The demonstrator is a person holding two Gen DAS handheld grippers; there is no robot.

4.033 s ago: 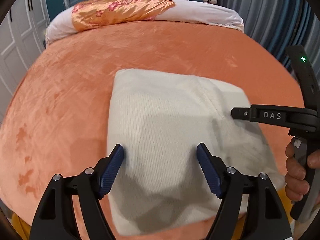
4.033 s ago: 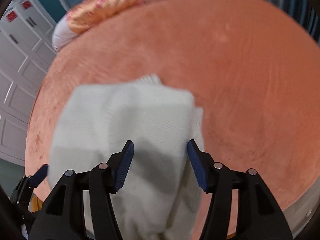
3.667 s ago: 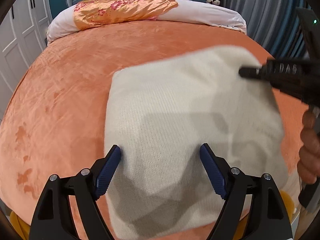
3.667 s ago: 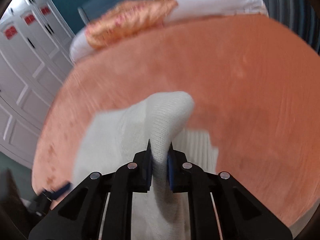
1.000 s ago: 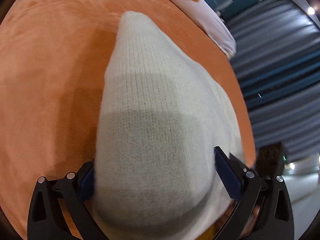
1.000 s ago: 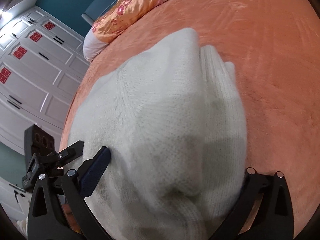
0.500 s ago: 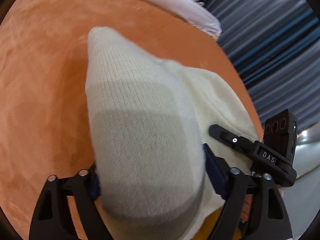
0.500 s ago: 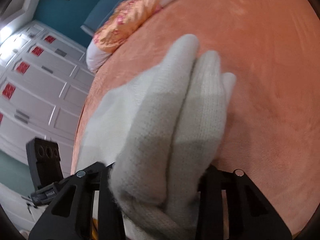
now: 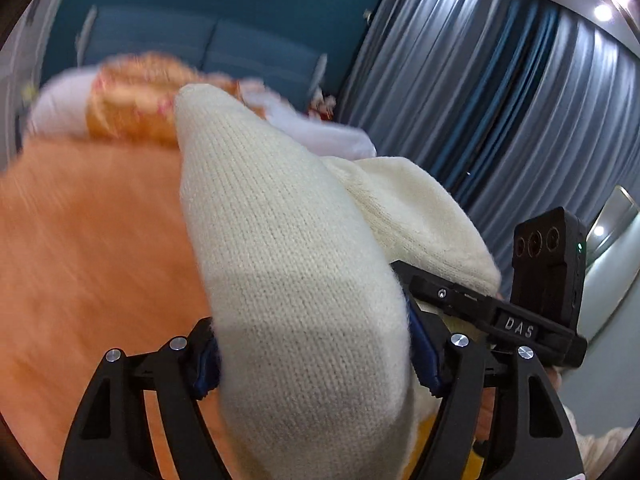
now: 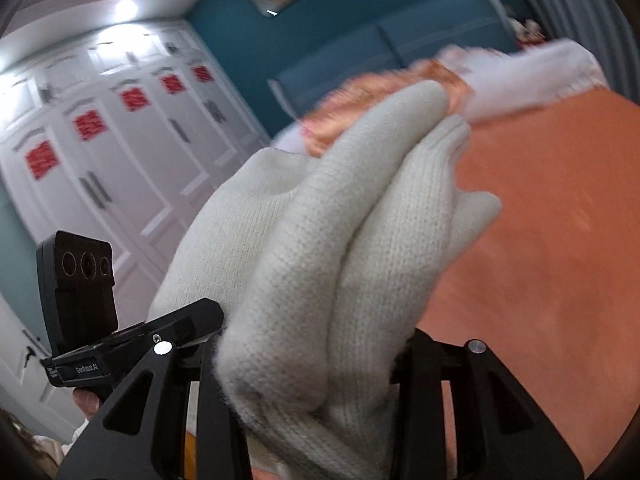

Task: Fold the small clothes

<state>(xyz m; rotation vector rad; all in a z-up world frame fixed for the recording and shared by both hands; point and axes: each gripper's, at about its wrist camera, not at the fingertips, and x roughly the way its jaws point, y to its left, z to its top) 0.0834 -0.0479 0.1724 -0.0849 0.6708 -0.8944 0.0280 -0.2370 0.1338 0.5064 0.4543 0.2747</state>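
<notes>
A cream knitted garment is folded into a thick bundle and held up off the orange bedspread. My left gripper is shut on one end of the bundle, its blue pads pressed into the knit. My right gripper is shut on the other end of the garment, where several folded layers bulge forward. Each gripper shows beside the other: the right one in the left wrist view, the left one in the right wrist view.
The orange bedspread lies below. An orange floral pillow and white bedding sit at the head of the bed against a blue headboard. Grey-blue curtains hang on the right. White wardrobe doors stand on the left.
Both grippers have closed on the ends of the bundle and lifted and tilted upward, so the views now show the walls, curtains and wardrobe instead of mostly bed.
</notes>
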